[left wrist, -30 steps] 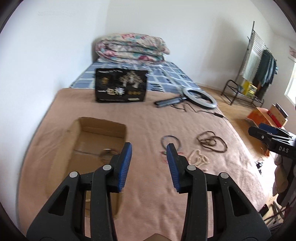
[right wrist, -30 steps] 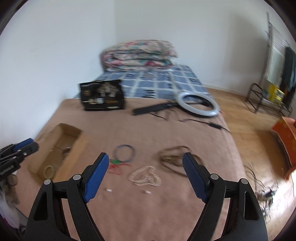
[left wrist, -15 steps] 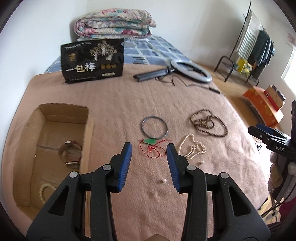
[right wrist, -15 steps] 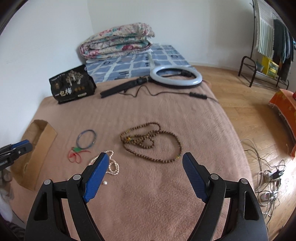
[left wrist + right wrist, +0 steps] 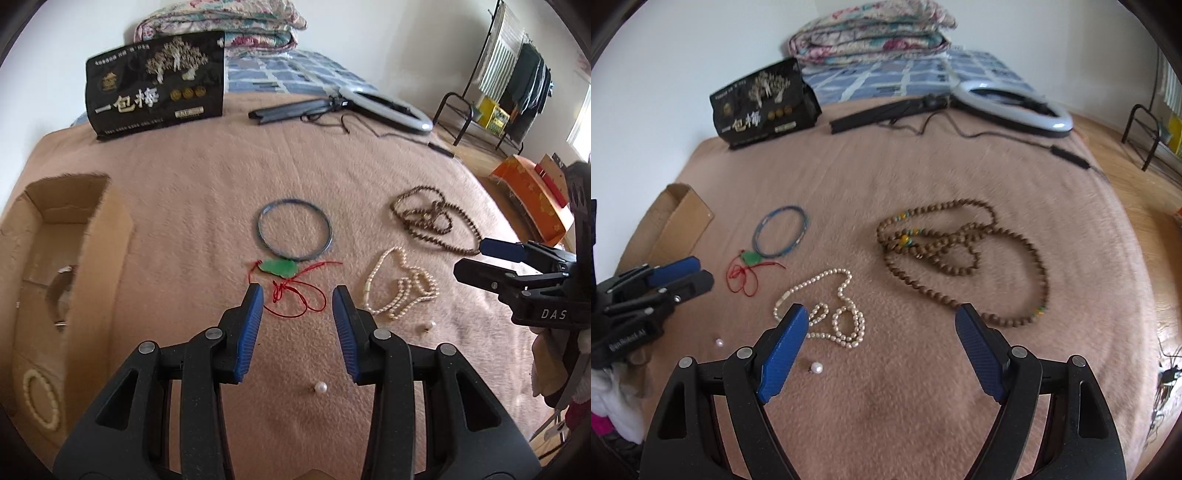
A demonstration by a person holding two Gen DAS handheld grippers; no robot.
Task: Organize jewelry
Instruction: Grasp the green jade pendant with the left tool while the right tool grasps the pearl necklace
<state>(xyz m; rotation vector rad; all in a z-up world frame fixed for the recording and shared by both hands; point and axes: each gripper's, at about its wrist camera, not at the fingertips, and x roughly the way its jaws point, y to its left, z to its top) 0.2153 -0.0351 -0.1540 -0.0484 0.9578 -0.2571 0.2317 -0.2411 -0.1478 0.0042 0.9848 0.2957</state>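
On the tan blanket lie a green pendant on red cord [image 5: 279, 268] [image 5: 751, 257], a blue bangle [image 5: 294, 234] [image 5: 782, 231], a white pearl necklace [image 5: 400, 288] [image 5: 831, 310], a brown bead necklace [image 5: 432, 219] [image 5: 960, 251] and loose pearls [image 5: 320, 387] [image 5: 816, 367]. My left gripper [image 5: 297, 295] is open, just short of the red cord. My right gripper [image 5: 881, 317] is wide open above the blanket between the pearl and brown necklaces. A cardboard box [image 5: 99, 258] [image 5: 683, 214] at left holds a cream bracelet [image 5: 40, 398].
A black snack bag [image 5: 157, 85] [image 5: 762, 101] stands at the back. A ring light with folded stand and cable [image 5: 384, 105] [image 5: 1012, 103] lies behind the jewelry. Folded quilts [image 5: 871, 31] sit at the head. The bed's right edge drops to a wooden floor [image 5: 1145, 158].
Both grippers have moved forward and lower toward the jewelry. The left one now points at the red-cord pendant; the right one hangs over the pearl and brown necklaces. Both stay open.
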